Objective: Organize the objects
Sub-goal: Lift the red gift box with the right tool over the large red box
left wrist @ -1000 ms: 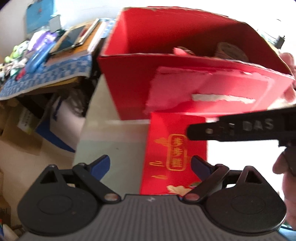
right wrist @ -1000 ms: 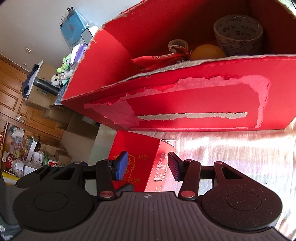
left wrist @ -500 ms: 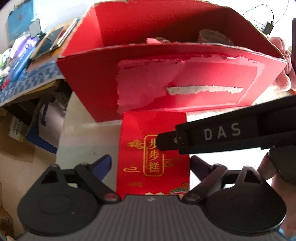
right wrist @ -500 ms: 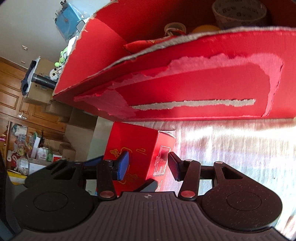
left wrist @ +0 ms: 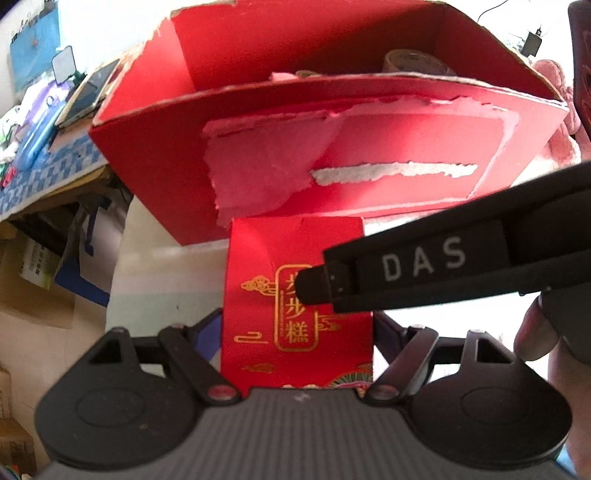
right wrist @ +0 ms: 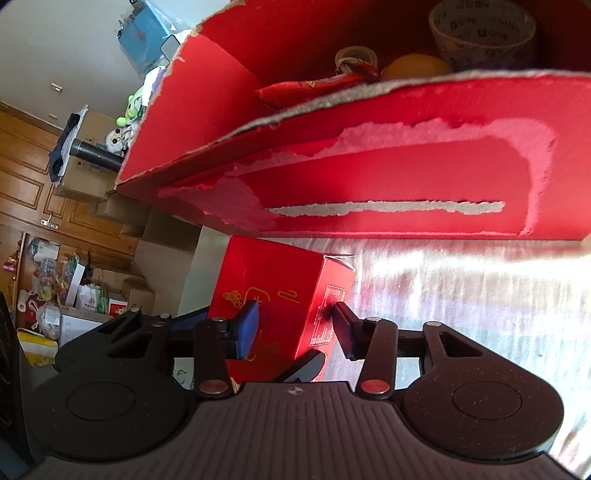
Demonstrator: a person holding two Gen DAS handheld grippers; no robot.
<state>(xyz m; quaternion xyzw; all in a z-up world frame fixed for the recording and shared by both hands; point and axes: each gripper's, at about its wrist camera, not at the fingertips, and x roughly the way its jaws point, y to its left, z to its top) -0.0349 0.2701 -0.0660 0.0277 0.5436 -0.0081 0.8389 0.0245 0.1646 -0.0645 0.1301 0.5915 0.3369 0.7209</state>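
Observation:
A small red gift box with gold Chinese lettering (left wrist: pixel 295 295) stands on the table in front of a large open red carton (left wrist: pixel 325 147). My left gripper (left wrist: pixel 297 332) has its jaws on either side of the small box, closed against its sides. My right gripper (right wrist: pixel 295 326) straddles the same box (right wrist: pixel 273 288) from the right, jaws open, one finger (left wrist: pixel 424 266) lying across the box's top. The carton (right wrist: pixel 369 192) holds a tape roll (right wrist: pixel 484 33), an orange ball (right wrist: pixel 415 66) and a red pouch (right wrist: pixel 317 86).
A cluttered side table with a blue checked cloth (left wrist: pixel 44 173) stands to the left of the carton. Cardboard boxes and bags (right wrist: pixel 74 295) lie on the floor by a wooden door. The tabletop (right wrist: pixel 461 295) is bright and glossy. A pink plush toy (left wrist: pixel 557 110) sits behind the carton.
My left gripper moved forward around the small red box and closed its jaws on the box's sides. My right gripper moved in over the box from the right.

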